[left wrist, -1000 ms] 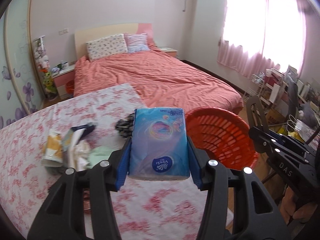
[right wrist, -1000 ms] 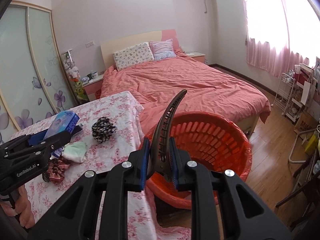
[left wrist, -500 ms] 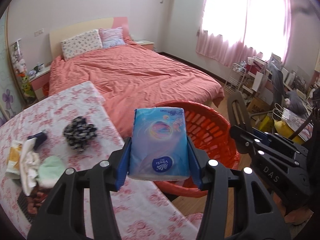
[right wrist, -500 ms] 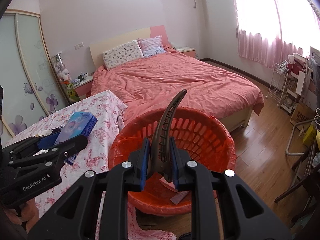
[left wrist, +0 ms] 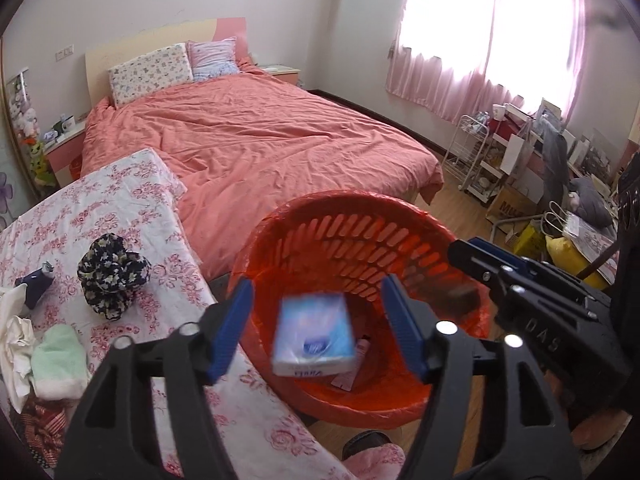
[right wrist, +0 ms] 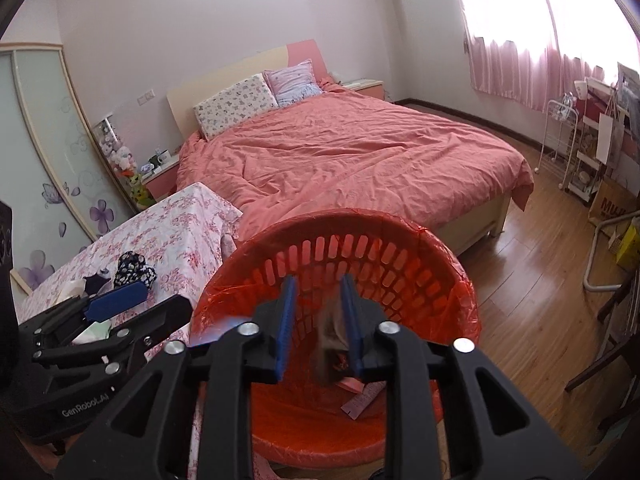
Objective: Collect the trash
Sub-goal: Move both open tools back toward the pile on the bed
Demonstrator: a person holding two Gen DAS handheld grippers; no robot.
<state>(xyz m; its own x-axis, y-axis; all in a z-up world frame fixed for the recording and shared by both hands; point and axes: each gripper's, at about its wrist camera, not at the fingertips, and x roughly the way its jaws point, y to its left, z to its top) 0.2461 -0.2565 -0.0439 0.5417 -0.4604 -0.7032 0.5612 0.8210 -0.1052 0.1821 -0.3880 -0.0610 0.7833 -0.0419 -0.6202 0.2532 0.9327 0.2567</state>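
Note:
My left gripper is open above the red basket. A blue tissue pack is blurred in mid-fall between its fingers, inside the basket. My right gripper is open over the same basket. A dark comb-like piece is blurred and falling just inside its right finger; it also shows as a dark smear in the left wrist view. Paper scraps lie on the basket bottom.
A table with a pink floral cloth stands left of the basket, holding a dark floral scrunchie, a green cloth, white tissue and a dark tube. A large pink bed lies behind. Shelves stand at right.
Both grippers have opened over the basket. The tissue pack has left the left gripper and the dark comb has left the right gripper; both are dropping into the basket.

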